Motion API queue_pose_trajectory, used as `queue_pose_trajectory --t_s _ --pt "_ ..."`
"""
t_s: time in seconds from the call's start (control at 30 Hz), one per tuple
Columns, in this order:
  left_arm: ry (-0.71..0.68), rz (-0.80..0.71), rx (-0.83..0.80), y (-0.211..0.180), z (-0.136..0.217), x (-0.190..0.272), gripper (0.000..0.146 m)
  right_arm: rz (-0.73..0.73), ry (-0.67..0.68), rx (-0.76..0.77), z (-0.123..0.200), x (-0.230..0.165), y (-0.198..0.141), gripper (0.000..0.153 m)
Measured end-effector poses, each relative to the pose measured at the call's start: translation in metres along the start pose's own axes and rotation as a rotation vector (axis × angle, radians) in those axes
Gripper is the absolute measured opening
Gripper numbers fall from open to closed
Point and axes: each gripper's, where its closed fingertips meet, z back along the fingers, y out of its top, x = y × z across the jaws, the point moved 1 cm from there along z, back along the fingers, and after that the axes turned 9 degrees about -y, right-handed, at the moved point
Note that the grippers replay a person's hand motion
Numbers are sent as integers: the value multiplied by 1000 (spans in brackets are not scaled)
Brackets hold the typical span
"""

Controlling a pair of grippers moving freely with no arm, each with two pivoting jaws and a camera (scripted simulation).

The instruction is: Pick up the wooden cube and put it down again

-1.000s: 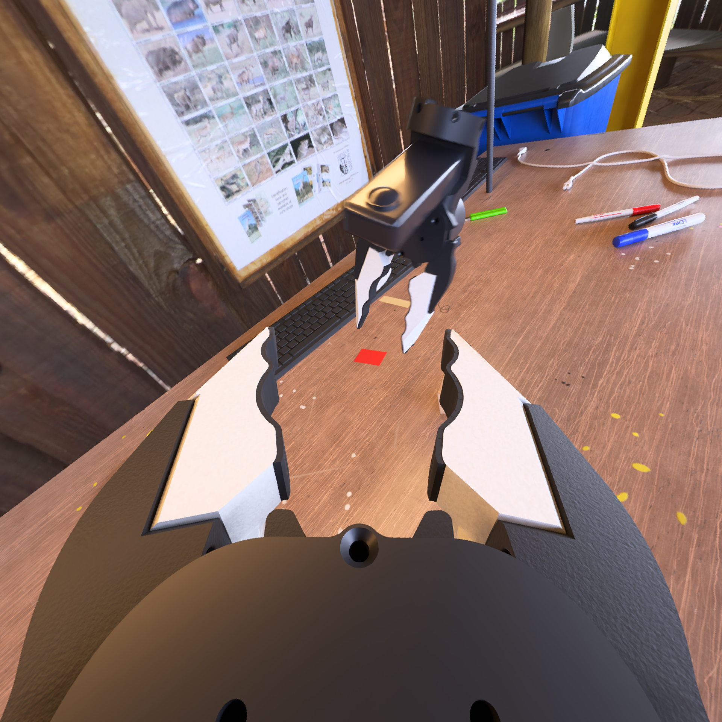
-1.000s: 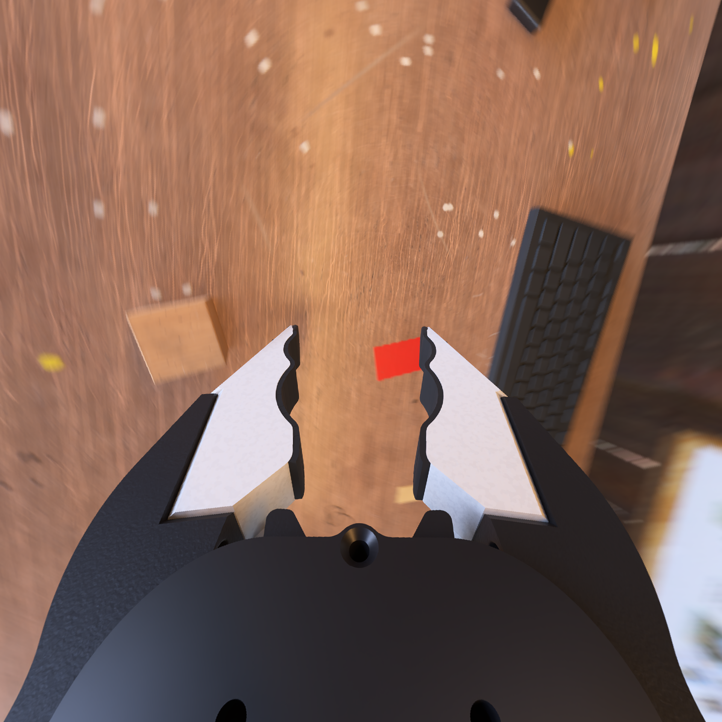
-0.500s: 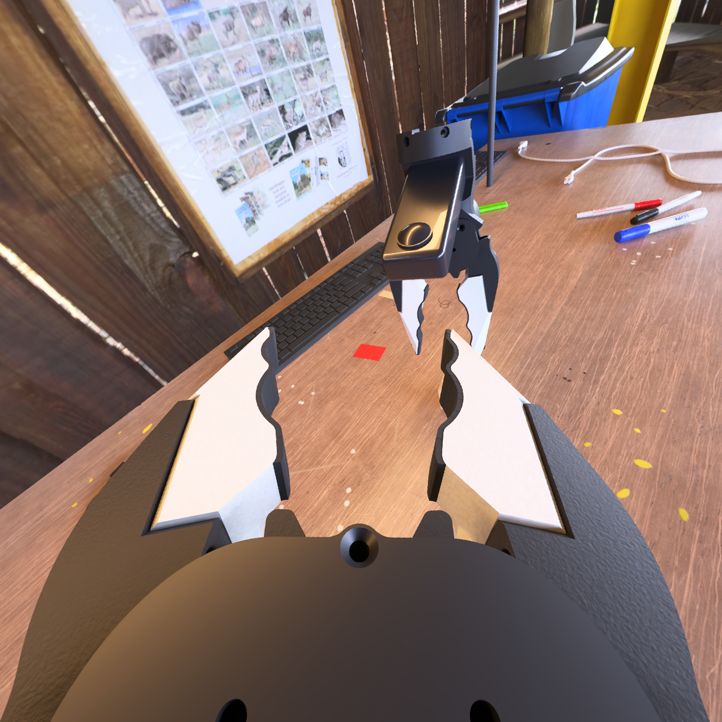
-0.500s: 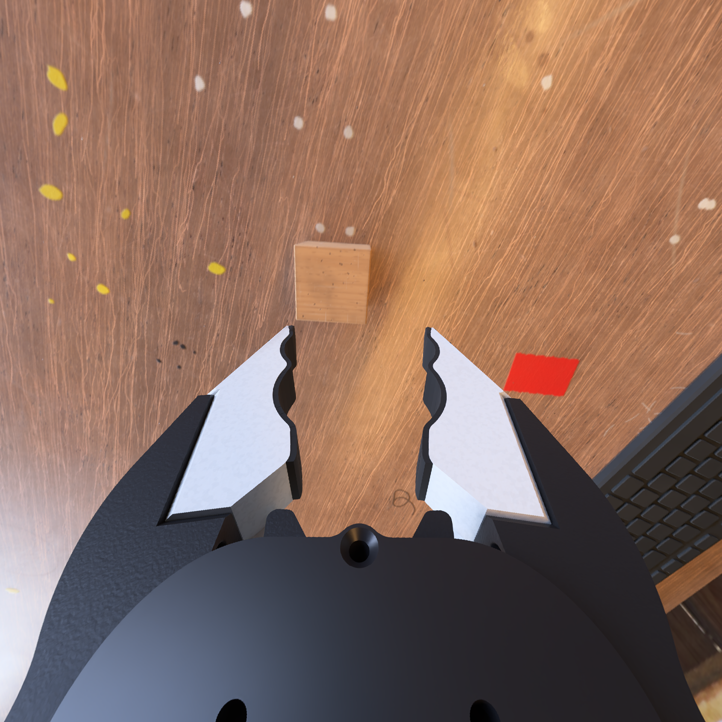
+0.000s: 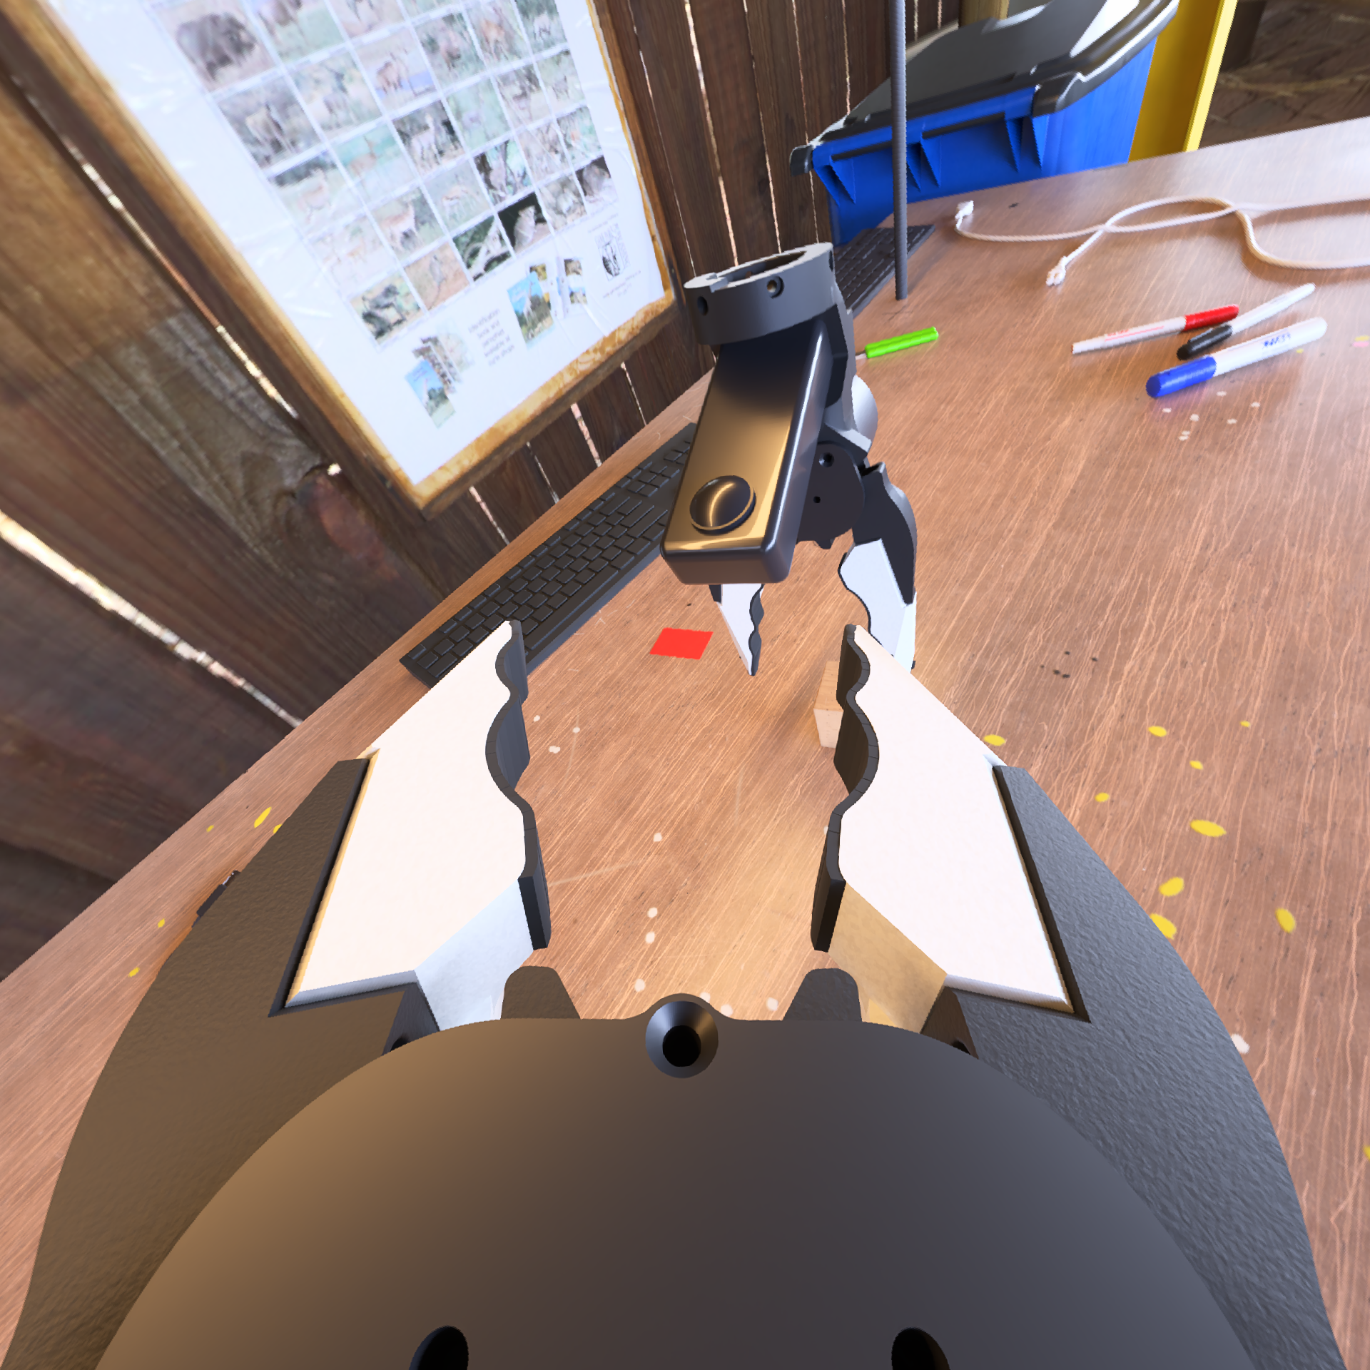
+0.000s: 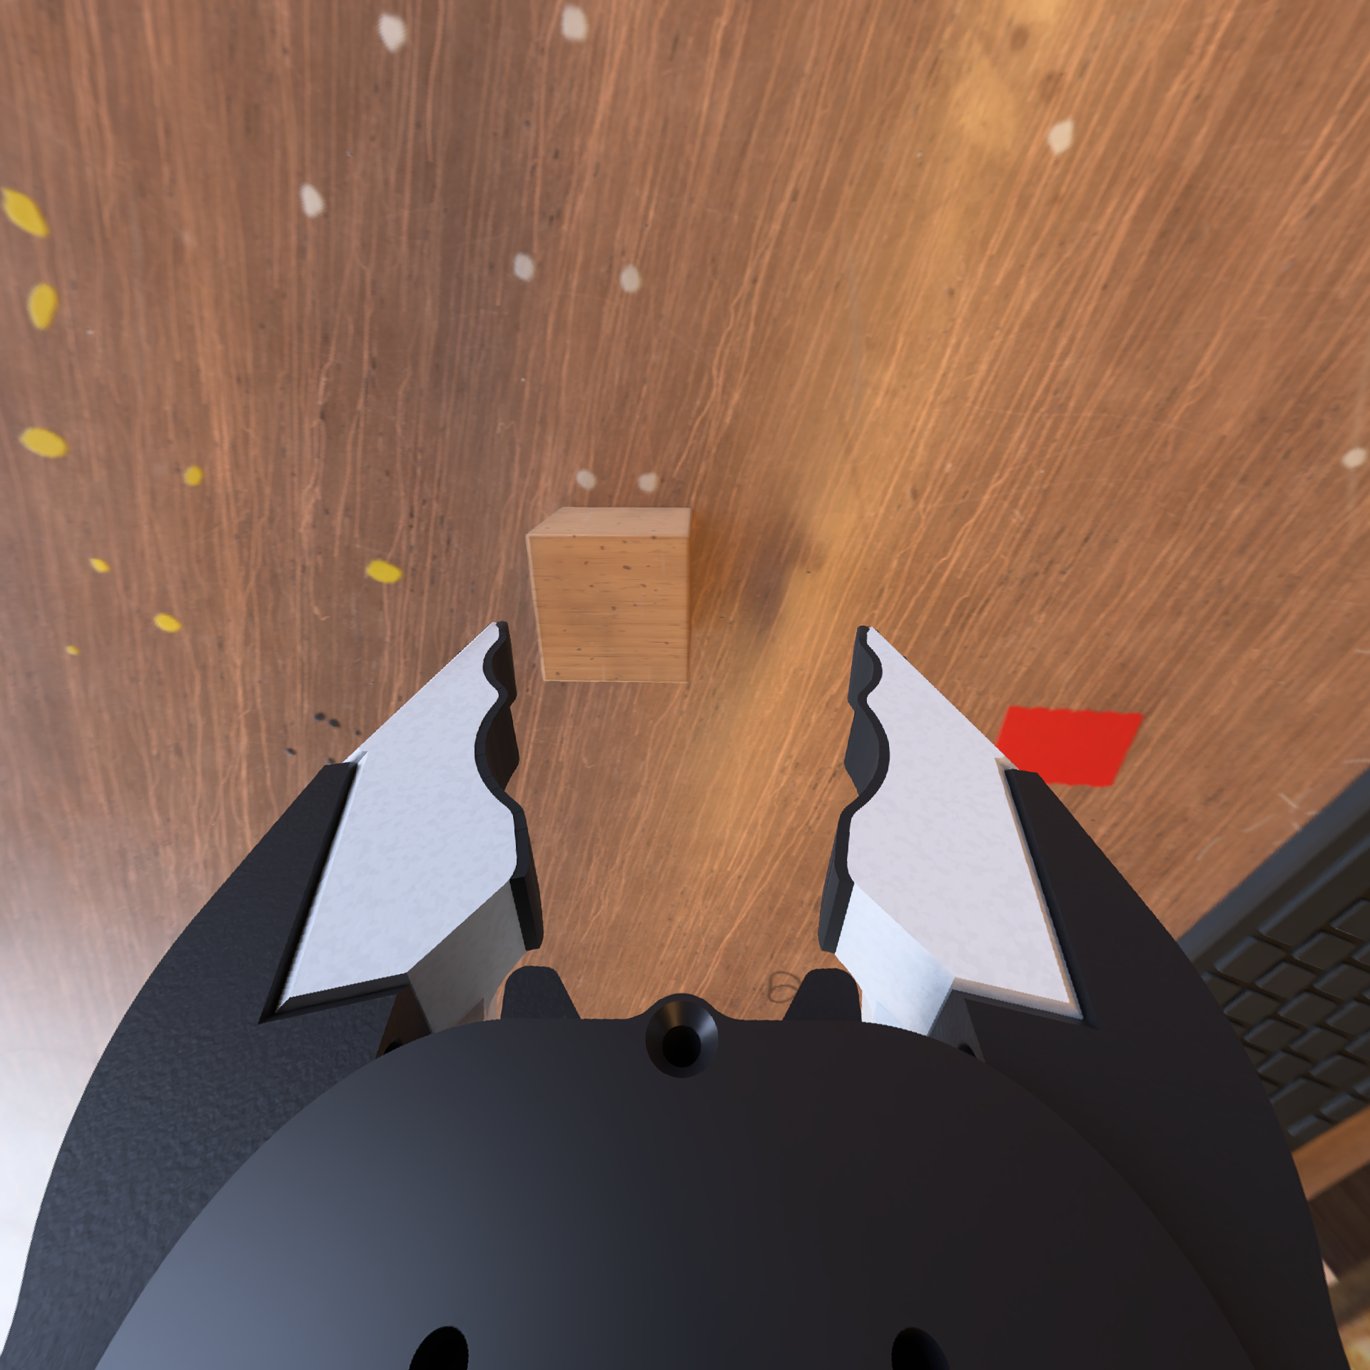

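right gripper (image 6: 680,630) above wooden cube (image 6: 611,597), fingers (image 6: 437,778) spread

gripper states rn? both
Left gripper: open, empty.
Right gripper: open, empty, above the wooden cube on the table.

The right gripper (image 6: 680,630) pointed steeply down, jaws spread wide and empty. The left gripper (image 5: 680,645) sat low and angled forward, jaws likewise apart, holding nothing.
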Motion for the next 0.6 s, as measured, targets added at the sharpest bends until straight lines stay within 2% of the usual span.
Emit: queue_pose_trajectory --t_s 0.2,0.37,0.47,0.57,0.6 --pt "-16 -26 -29 -3 -2 4 85 -10 75 -11 1 -14 -5 102" --pt "-32 -37 -40 -3 -3 9 85 6 56 5 -5 -18 -4 95" --pt "-39 -46 -52 -4 -5 12 85 12 39 15 -7 -19 -3 76" --pt "-42 -64 -70 -5 -7 15 85 -19 31 42 -6 -18 0 45" --pt "-43 -71 -76 -5 -8 15 85 -40 13 48 -5 -17 1 43"
